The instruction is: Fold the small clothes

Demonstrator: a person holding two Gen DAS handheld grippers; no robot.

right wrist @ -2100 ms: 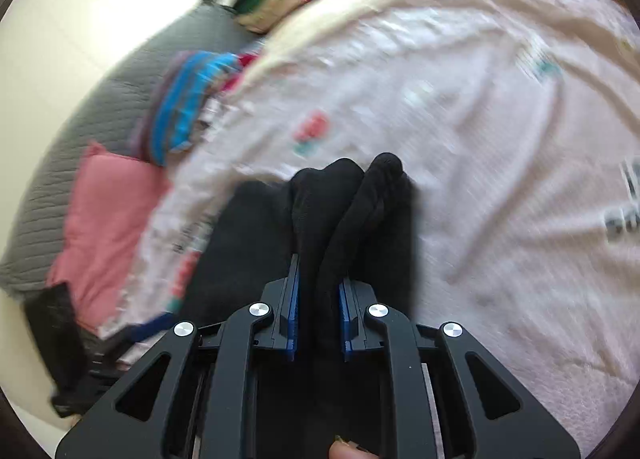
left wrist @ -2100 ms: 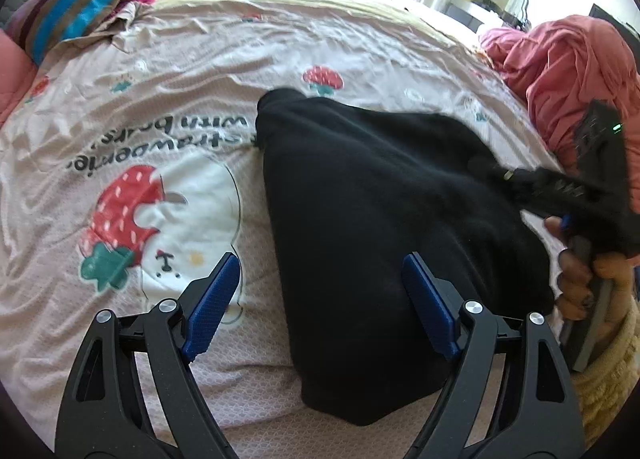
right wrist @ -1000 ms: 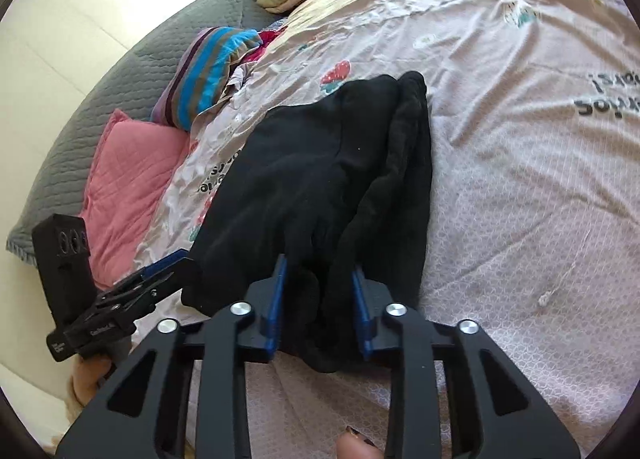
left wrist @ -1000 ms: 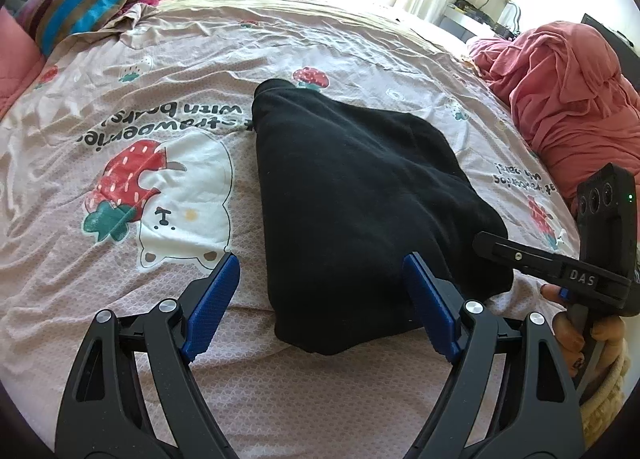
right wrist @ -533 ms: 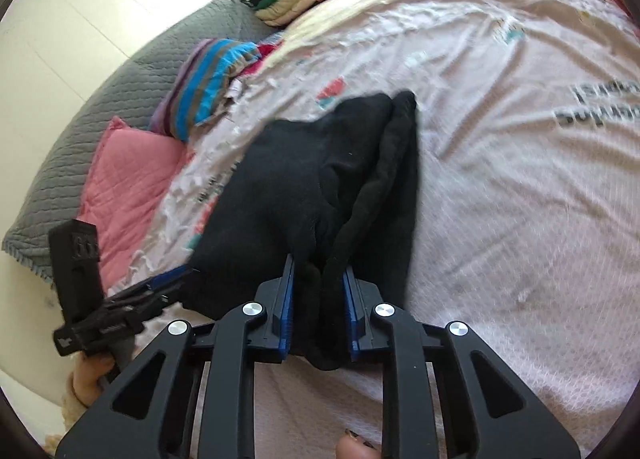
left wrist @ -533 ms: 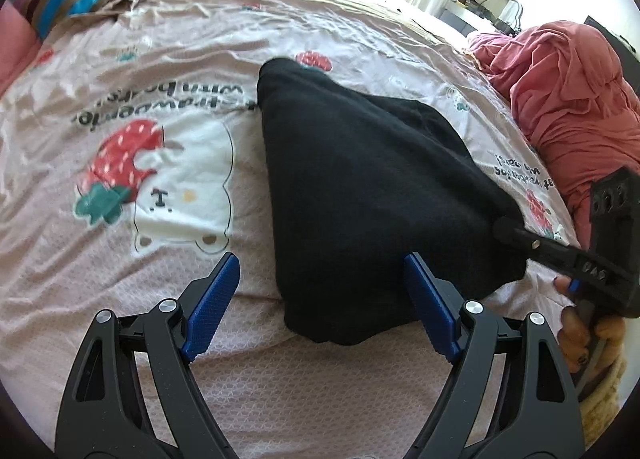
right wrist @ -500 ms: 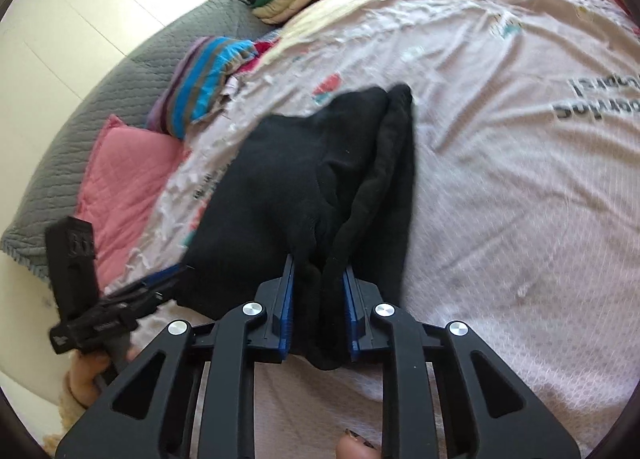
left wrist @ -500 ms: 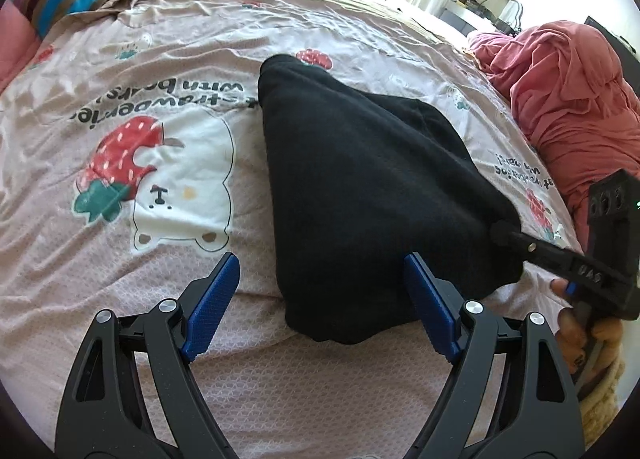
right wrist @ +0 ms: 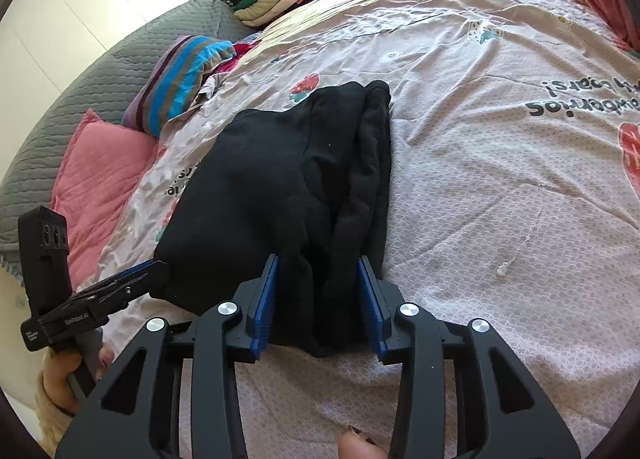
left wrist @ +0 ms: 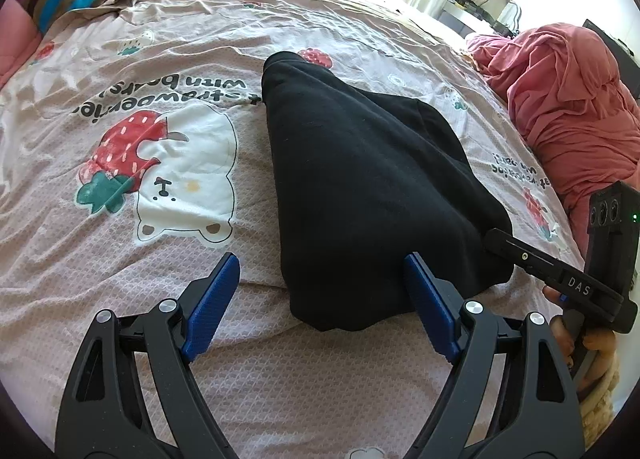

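Now black garment point(left wrist: 360, 187) lies folded — thick, wedge-shaped — on the bedsheet point(left wrist: 120, 259).

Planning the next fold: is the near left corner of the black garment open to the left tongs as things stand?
Probably yes. The left tongs hang open just before the black garment, whose near edge lies bare on the bedsheet; the opening right tongs straddle the other corner.

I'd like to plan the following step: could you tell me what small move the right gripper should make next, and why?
Probably draw the right gripper straight back off the black garment. Its jaws are opening, and the blue fingers already stand apart around the near edge, which lies folded and flat on the bedsheet. The left gripper is wide open and holds nothing, so nothing else pins the cloth.
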